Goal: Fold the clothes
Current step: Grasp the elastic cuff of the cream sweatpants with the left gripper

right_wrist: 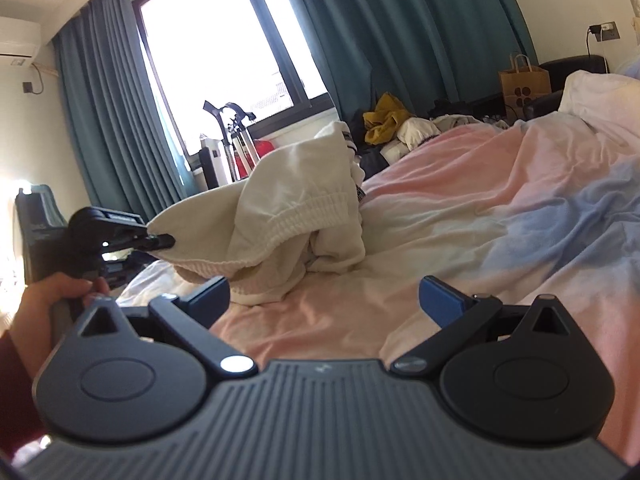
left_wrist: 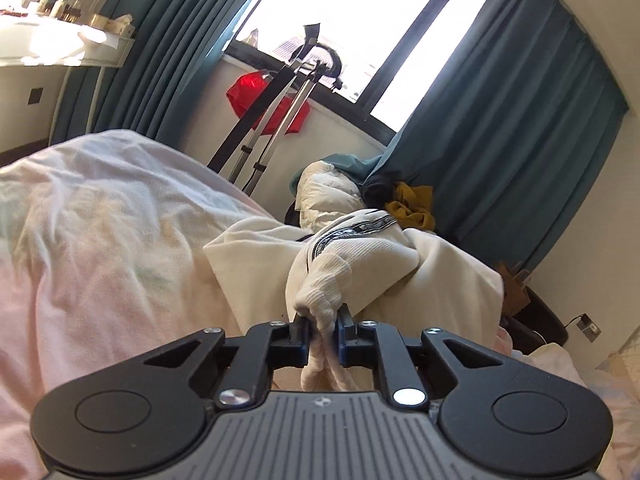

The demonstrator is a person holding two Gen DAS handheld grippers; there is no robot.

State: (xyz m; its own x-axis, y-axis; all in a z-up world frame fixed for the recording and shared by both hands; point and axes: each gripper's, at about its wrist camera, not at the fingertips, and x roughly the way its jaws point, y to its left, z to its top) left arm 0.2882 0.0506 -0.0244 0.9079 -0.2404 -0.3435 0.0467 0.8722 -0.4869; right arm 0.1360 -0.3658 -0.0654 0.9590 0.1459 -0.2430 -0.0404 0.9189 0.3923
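A cream-white garment point(left_wrist: 360, 264) with ribbed cuffs and a black patterned band lies bunched on the pink bed cover point(left_wrist: 100, 240). My left gripper point(left_wrist: 323, 334) is shut on a ribbed end of it, cloth squeezed between the blue pads. In the right wrist view the same garment point(right_wrist: 296, 204) hangs lifted at its left corner from the left gripper point(right_wrist: 160, 240), held by a person's hand point(right_wrist: 60, 292). My right gripper point(right_wrist: 324, 300) stands open just above the bed cover point(right_wrist: 480, 220), in front of the garment, nothing between its fingers.
Teal curtains point(right_wrist: 400, 32) and a window point(right_wrist: 224, 40) lie beyond the bed. A pile of clothes with a mustard piece point(right_wrist: 384, 118) sits at the far edge, with a brown paper bag point(right_wrist: 524, 80) behind. Metal crutches point(left_wrist: 272, 128) and a red bag point(left_wrist: 256, 96) lean by the window.
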